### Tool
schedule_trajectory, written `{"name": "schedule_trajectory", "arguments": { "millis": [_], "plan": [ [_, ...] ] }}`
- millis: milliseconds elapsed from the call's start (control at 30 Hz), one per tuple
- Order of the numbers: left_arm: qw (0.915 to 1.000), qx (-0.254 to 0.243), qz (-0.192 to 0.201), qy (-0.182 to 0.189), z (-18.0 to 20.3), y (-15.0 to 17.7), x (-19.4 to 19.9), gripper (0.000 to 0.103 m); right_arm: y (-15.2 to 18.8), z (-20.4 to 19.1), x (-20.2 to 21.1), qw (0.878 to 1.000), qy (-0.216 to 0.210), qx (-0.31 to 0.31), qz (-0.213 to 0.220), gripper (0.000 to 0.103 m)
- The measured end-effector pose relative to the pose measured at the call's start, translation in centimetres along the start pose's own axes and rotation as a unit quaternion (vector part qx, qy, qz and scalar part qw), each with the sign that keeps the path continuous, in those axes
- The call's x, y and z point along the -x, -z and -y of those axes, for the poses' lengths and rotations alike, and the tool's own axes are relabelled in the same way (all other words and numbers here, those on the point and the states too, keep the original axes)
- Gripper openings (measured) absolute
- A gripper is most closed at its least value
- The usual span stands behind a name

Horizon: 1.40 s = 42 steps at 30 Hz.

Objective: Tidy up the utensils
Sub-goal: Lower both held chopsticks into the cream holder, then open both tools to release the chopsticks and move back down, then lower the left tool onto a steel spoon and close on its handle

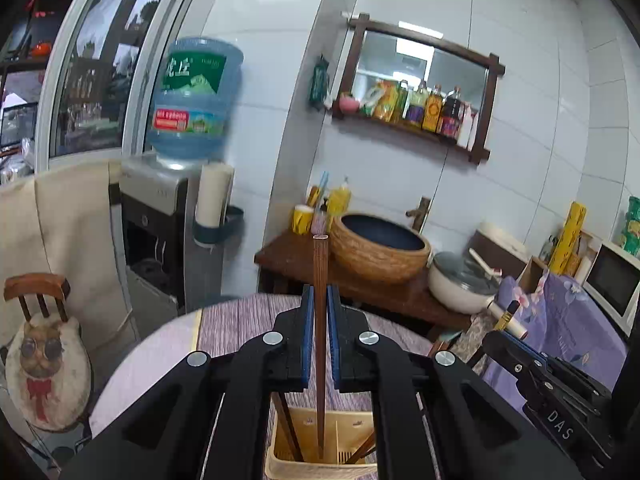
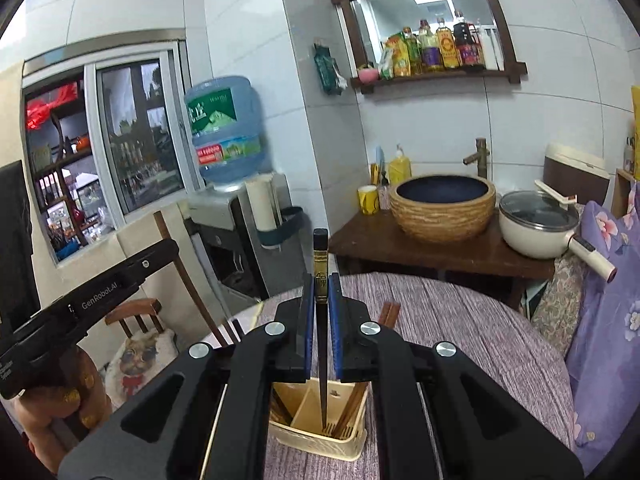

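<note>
Left wrist: left claw (image 1: 320,344) pinches a brown chopstick (image 1: 320,320) centre frame, tip in the beige holder (image 1: 320,470). Right claw (image 2: 320,332) pinches a black chopstick (image 2: 321,320). Both look light, stiff, slippery; mid-shaft grip suits.

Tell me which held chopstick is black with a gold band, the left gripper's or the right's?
The right gripper holds the black chopstick with a gold band. The left gripper holds a plain brown wooden chopstick. Both point down into the beige utensil holder.
</note>
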<state>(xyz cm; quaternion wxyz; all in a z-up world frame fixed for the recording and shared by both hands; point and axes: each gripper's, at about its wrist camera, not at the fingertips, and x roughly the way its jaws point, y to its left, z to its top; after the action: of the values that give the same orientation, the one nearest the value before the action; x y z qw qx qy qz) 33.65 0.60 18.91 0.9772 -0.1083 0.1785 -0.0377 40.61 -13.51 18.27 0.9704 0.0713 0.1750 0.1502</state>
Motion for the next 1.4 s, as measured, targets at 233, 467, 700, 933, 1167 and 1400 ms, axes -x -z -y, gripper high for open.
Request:
{"name": "schedule_trajectory", "arguments": {
  "millis": [233,467,700,933,1167,1400],
  "plan": [
    [0.9993,-0.009,-0.035,-0.013,-0.7,3.7,-2.3,0.008,3.9,1.4,-2.6,0.999,0.005,-0.009,-0.033,0.008],
    [0.9977,-0.021,-0.059,-0.027,-0.8,6.5,-3.8,0.008,6.1,1.9,-3.8,0.999,0.011,-0.01,-0.04,0.008],
    [0.9981,-0.009,-0.058,-0.018,-1.1,7.6,-3.1,0.013,6.8,2.2,-2.7,1.0,-0.002,-0.005,-0.023,0.015],
    [0.9985,-0.028,-0.039,-0.025,-1.2,10.0,1.0,0.061,9.9,2.3,1.9,1.0,0.006,0.017,-0.006,0.05],
    [0.9931,-0.023,-0.113,-0.025,-2.3,16.5,2.8,0.07,16.9,5.6,3.6,0.996,0.037,-0.031,-0.08,0.052],
    [0.9812,-0.047,-0.185,-0.026,-1.9,22.7,3.5,0.069,24.2,7.0,4.9,0.987,0.071,-0.043,-0.138,0.052]
  ]
}}
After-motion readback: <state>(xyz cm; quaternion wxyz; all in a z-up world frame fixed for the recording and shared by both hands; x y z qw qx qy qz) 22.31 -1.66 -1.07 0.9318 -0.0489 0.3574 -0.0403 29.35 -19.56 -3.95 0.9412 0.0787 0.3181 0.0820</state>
